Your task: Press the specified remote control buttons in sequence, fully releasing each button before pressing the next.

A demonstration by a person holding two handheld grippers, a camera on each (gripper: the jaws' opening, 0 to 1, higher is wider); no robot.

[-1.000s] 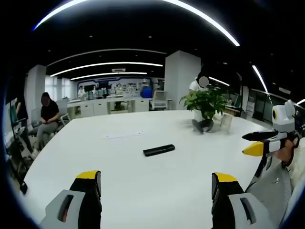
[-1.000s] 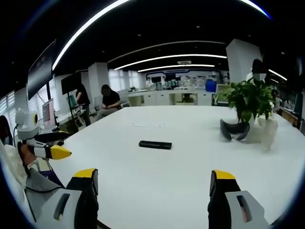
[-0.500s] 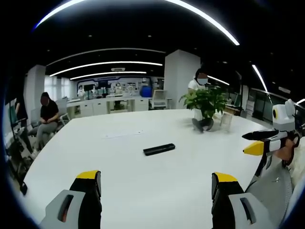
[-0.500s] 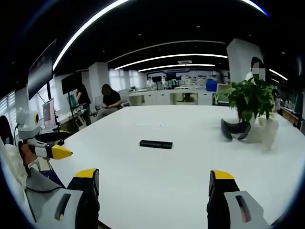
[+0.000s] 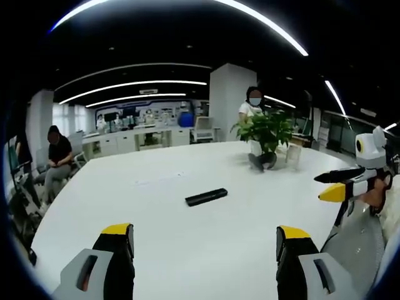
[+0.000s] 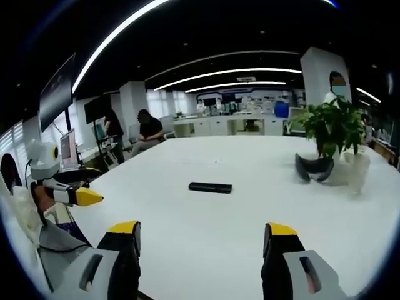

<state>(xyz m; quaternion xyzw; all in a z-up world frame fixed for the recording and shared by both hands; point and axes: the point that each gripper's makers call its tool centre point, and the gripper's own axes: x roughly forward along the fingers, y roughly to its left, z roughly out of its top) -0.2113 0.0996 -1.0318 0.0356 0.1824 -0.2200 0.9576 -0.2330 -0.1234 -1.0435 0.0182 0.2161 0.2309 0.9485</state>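
My left hand-held gripper (image 5: pixel 203 240) and right hand-held gripper (image 6: pixel 200 242) both hang spread wide, holding nothing; the remote control (image 5: pixel 206 197) lies flat mid-surface (image 5: pixel 156 219), well ahead of both; its buttons are too small to make out.

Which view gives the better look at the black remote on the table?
The left gripper view, slightly: the remote control lies at an angle, unobstructed, on the white table. The right gripper view shows it as a thinner dark strip, also unobstructed. Buttons are unreadable in both.
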